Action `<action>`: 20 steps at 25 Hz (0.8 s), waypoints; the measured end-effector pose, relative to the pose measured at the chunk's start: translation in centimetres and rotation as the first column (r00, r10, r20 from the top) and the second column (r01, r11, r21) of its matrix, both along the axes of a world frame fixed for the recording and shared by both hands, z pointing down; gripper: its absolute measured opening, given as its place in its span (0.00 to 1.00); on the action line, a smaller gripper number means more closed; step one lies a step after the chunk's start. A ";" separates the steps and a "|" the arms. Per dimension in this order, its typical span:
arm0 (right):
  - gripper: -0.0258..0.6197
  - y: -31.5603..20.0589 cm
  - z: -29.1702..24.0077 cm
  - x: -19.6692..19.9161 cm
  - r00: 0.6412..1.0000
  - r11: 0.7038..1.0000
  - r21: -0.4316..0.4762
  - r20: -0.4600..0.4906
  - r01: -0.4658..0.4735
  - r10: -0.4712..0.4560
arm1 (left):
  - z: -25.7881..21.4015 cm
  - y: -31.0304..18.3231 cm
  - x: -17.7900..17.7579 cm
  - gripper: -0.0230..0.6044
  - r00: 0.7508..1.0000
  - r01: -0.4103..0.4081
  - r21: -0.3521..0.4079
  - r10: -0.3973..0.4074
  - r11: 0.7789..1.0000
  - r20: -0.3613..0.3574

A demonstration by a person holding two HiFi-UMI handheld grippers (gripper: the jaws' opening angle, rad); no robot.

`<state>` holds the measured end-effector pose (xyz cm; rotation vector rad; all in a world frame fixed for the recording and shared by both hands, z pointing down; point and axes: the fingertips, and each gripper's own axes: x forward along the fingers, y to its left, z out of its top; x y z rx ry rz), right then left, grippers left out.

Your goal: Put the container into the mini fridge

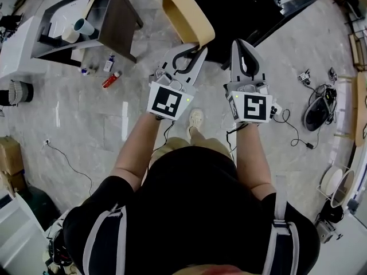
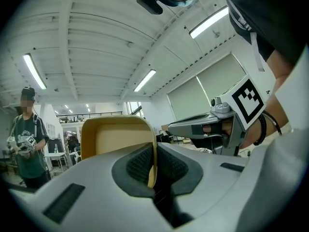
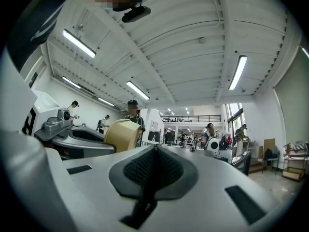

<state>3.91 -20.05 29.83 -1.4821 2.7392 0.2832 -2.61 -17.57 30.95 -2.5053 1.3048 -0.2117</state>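
A tan, open-topped container (image 1: pixel 186 16) hangs in the air in front of me, tilted on its side. My left gripper (image 1: pixel 196 49) is shut on its rim; in the left gripper view the container (image 2: pixel 116 137) has its thin wall pinched between the pads (image 2: pixel 137 164). My right gripper (image 1: pixel 241 43) is beside it on the right, shut and holding nothing (image 3: pixel 154 166). In the right gripper view the container (image 3: pixel 120 135) shows at the left. A dark box with a white inside (image 1: pixel 80 27) and an open door stands at the far left, with cups in it.
A large black piece of furniture (image 1: pixel 246 7) lies just beyond the grippers. Small bottles (image 1: pixel 112 79) lie on the tiled floor near the box. Cables and a black object (image 1: pixel 315 113) are at the right, cardboard boxes (image 1: pixel 10 153) at the left. A person (image 2: pixel 26 144) stands farther off.
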 end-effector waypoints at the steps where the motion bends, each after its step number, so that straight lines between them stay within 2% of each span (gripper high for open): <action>1: 0.10 -0.8 0.2 0.2 1.000 1.000 -0.003 -0.001 0.002 -0.002 | 0.3 -0.8 0.3 0.09 1.000 -0.003 -0.006 0.003 1.000 0.006; 11: 0.10 -6.0 2.3 2.7 1.000 0.999 -0.038 0.016 0.005 -0.005 | 2.2 -5.7 3.1 0.09 0.998 -0.024 -0.043 0.027 0.999 0.064; 17: 0.10 -6.3 2.5 3.9 0.998 0.998 -0.069 0.068 -0.009 0.013 | 2.3 -5.5 4.3 0.09 0.991 -0.050 -0.050 0.056 0.998 0.122; 20: 0.10 -5.9 2.4 4.0 0.997 0.997 -0.078 0.076 -0.006 0.012 | 2.6 -5.2 4.5 0.09 0.992 -0.048 -0.070 0.056 0.996 0.115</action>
